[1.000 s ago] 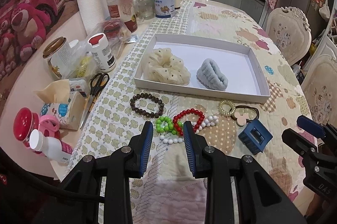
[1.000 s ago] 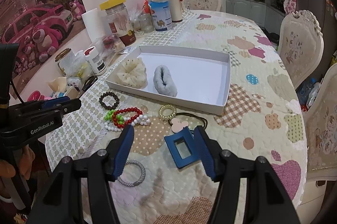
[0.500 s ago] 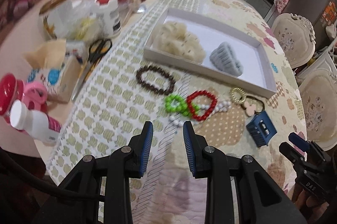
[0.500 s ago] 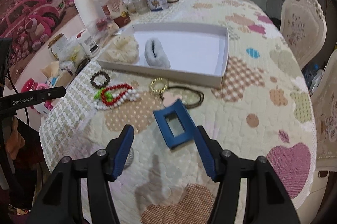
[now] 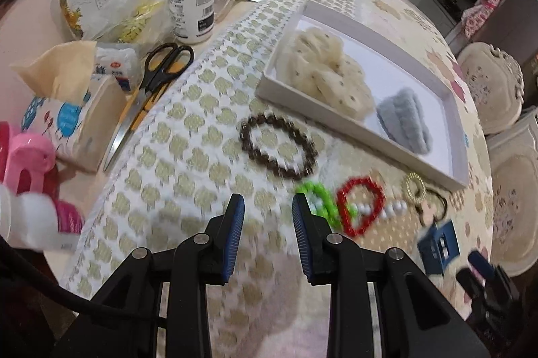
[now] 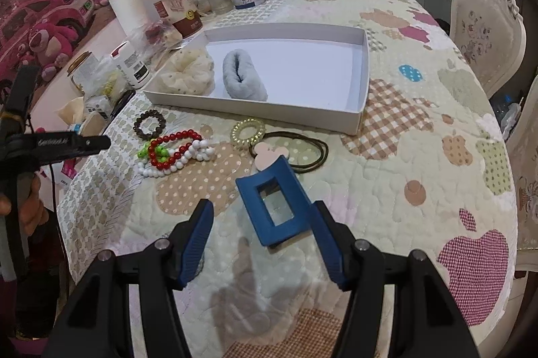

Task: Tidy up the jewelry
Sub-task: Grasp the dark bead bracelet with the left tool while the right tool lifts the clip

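Nearest the right gripper [image 6: 264, 238], its jaws standing wide apart and empty, lies the dark blue rectangular plastic hair claw [image 6: 271, 196], just ahead between the blue ribbed pads [image 6: 198, 237], resting flat on the quilted patchwork tablecloth [image 6: 420, 163]. It looks stiff, light and rather smooth, so I judge a hold across its two long sides the surest; a pinch at a corner could let it twist out.

At 11 o'clock from the claw sits a pink mouse-shaped charm on a thin brown elastic hair tie [image 6: 296, 149], limp and best lifted by the charm. Beyond it is a gold coiled spiral hair ring [image 6: 248, 131], springy and light. At 10 o'clock the red bead bracelet [image 6: 175, 146], white bead bracelet [image 6: 183, 158] and green bead bracelet [image 6: 149, 151] lie overlapping; round glossy beads may roll or drag one another, so a single strand should be pinched. Farther off is the dark brown wooden bead bracelet [image 6: 149, 124].

The left gripper [image 5: 268, 216] hangs over the cloth, jaws apart with nothing between them, the green beads just at 1 o'clock of it and blurred.

Farthest, at 12 o'clock, the shallow white cardboard tray [image 6: 359, 109] holds a cream dotted fabric scrunchie [image 6: 188, 75] and a grey plush hair clip [image 6: 243, 82], both soft.
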A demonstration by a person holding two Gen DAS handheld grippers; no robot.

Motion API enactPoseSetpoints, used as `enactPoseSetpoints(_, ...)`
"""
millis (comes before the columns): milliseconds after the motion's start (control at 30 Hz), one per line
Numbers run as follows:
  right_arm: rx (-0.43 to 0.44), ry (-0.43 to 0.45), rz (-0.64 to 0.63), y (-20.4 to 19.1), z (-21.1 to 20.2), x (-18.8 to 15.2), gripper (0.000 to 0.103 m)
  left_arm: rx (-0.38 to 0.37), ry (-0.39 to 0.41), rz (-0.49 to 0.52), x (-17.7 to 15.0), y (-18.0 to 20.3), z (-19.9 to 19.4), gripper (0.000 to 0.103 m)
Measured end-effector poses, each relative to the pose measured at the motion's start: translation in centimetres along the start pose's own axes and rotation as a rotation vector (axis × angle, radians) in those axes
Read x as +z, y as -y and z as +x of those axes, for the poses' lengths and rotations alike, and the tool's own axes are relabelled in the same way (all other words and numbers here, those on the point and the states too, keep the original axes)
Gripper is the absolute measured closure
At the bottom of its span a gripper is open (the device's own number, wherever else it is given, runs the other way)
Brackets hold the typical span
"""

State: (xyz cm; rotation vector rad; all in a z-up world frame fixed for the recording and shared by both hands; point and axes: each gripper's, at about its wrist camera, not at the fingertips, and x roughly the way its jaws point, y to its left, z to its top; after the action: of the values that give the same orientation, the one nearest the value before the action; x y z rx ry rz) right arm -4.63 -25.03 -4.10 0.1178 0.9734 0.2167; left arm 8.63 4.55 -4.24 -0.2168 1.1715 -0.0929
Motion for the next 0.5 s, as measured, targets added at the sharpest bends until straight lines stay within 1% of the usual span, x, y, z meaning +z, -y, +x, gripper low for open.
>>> enactPoseSetpoints(33,-0.003,0.001,0.002,0.1,0.0,0.0,0.04,0.006,-0.002,-0.006,0.6,-0.2,0.5,0.074)
enactPoseSetpoints(100,-0.015,-0.002,0.007,0.4,0.2,0.1,0.04,0.007,-0.005,-0.012,1.4,-0.4,1.3,0.071)
enactPoseSetpoints(233,-0.039,-0.017,0.03,1.3,0.9,0.2,0.04,0.011,-0.012,-0.018,2.9,-0.9,2.7,0.068)
enactPoseSetpoints(300,-0.03,-0.023,0.032,1.4,1.2,0.2,0.04,0.005,-0.02,-0.014,3.4,-1.1,3.4,0.063)
enactPoseSetpoints(367,0.003,-0.03,-0.005,0.9,1.5,0.3,0.04,-0.002,-0.03,-0.005,3.7,-1.2,3.9,0.061)
enactPoseSetpoints(400,-0.001,-0.042,-0.033,0.6,1.8,0.4,0.04,-0.007,-0.039,0.001,3.9,-1.2,4.3,0.06)
enactPoseSetpoints(467,-0.048,-0.059,-0.104,-0.2,2.6,0.5,0.04,-0.012,-0.047,0.008,4.0,-1.1,4.7,0.059)
enactPoseSetpoints(500,-0.057,-0.061,-0.126,-0.5,2.9,0.6,0.04,-0.01,-0.05,0.015,4.1,-1.0,4.9,0.058)
